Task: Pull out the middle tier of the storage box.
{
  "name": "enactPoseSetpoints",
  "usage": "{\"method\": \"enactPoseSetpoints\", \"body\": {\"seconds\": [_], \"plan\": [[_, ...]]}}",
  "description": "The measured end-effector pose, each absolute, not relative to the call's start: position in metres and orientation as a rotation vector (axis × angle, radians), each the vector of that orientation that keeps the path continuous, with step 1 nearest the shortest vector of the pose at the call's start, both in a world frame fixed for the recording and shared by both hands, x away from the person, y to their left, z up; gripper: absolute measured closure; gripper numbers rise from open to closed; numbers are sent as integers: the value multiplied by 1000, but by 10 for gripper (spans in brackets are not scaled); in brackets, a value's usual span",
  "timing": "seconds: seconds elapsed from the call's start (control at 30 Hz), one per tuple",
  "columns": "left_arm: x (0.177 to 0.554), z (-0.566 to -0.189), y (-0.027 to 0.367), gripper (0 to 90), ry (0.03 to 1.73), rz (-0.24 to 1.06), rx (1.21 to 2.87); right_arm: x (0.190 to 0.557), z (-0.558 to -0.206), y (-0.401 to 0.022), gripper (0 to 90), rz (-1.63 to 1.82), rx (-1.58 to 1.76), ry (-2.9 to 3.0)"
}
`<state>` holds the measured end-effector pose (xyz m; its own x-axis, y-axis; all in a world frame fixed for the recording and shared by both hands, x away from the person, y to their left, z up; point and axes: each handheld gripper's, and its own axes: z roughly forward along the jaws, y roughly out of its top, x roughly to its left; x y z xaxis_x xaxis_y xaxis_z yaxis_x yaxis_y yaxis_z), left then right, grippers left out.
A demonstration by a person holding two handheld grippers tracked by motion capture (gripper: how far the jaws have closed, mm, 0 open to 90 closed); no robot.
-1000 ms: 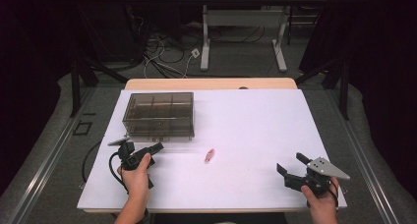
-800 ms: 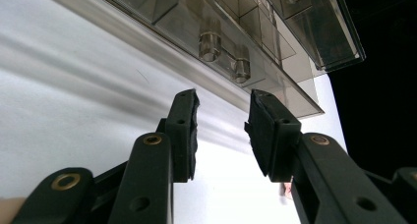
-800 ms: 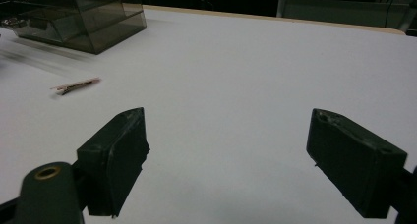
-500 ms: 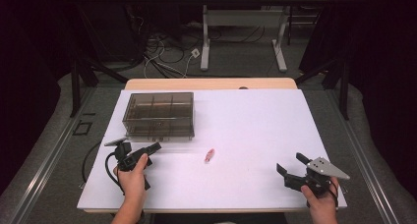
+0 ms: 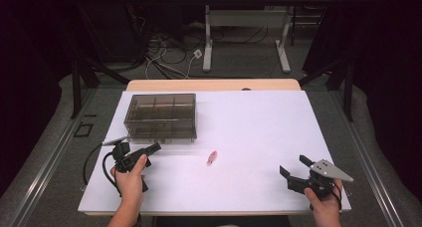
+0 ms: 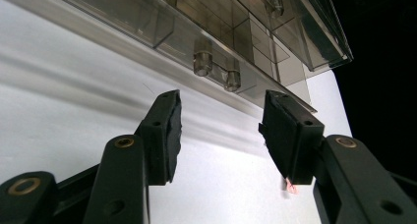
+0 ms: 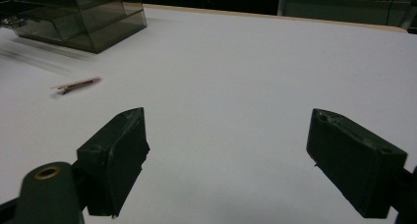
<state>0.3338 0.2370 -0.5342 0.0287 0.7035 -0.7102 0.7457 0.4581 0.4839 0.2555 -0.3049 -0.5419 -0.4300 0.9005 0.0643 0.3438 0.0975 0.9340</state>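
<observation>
Smoky clear plastic box [image 5: 160,116] sits far-left; our left gripper [image 5: 149,150], jaws just opening and unladen, faces its hinge. Pink clip [image 5: 212,158] lies mid-table; right gripper [image 5: 293,170] released. No writing readable.

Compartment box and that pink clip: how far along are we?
Nothing looks done yet: the pink clip lies loose on the white table, outside the compartment box. In hand: the left gripper, jaws just been opening with nothing between them, points at the box's hinged edge. The right gripper waits open and empty. Left: likely opening the box and getting the clip in.
</observation>
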Motion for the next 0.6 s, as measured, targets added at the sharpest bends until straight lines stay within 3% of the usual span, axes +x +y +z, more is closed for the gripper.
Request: {"method": "enactPoseSetpoints", "body": {"seconds": [0.6], "plan": [[336, -518, 241, 400, 1690, 65, 1353, 256, -543, -305, 149, 1339, 1242, 1824]]}}
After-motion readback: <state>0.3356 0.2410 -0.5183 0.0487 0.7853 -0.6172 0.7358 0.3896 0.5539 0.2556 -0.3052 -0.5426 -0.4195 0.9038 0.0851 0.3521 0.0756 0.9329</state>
